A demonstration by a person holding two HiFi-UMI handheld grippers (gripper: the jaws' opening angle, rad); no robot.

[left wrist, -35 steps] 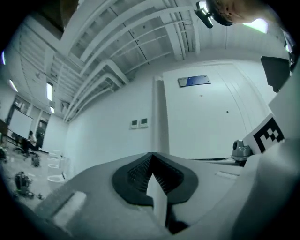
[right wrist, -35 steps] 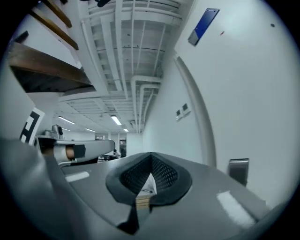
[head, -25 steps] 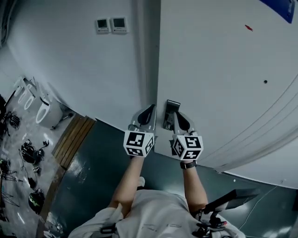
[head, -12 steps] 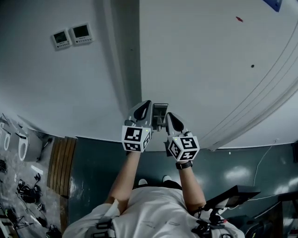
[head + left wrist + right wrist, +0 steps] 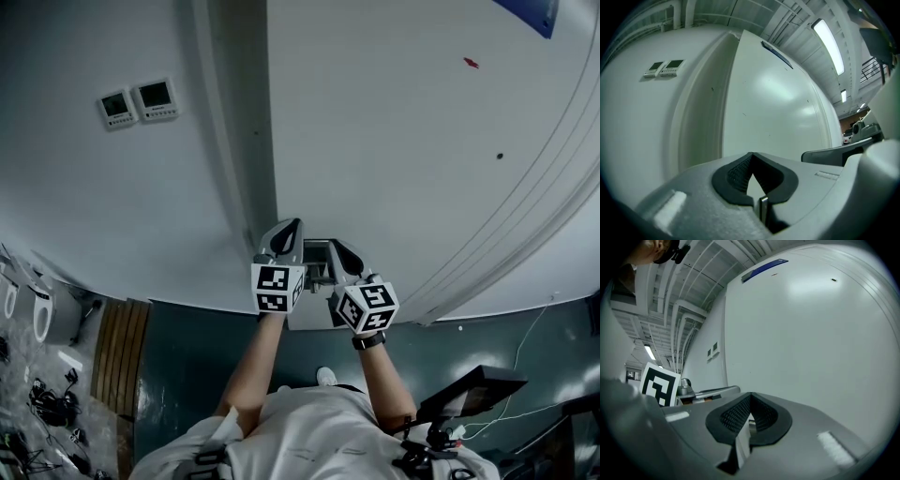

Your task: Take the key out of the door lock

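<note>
both l gripper point(image 5: 289, 232) and r gripper point(image 5: 339, 255) are shut tight, nothing clearly held, noses level at the lock plate point(image 5: 317, 251) on the door point(image 5: 403, 141), plate at 12 o'clock btwn them. can't make out the key, too small from up here, prob on that plate near the handle point(image 5: 834, 153) at 3 o'clock off my l jaws. to do this well i'd open the r jaws first, square up on the key head, pinch it flat, then pull straight out w/o twisting, l gripper steadying the door.
</note>
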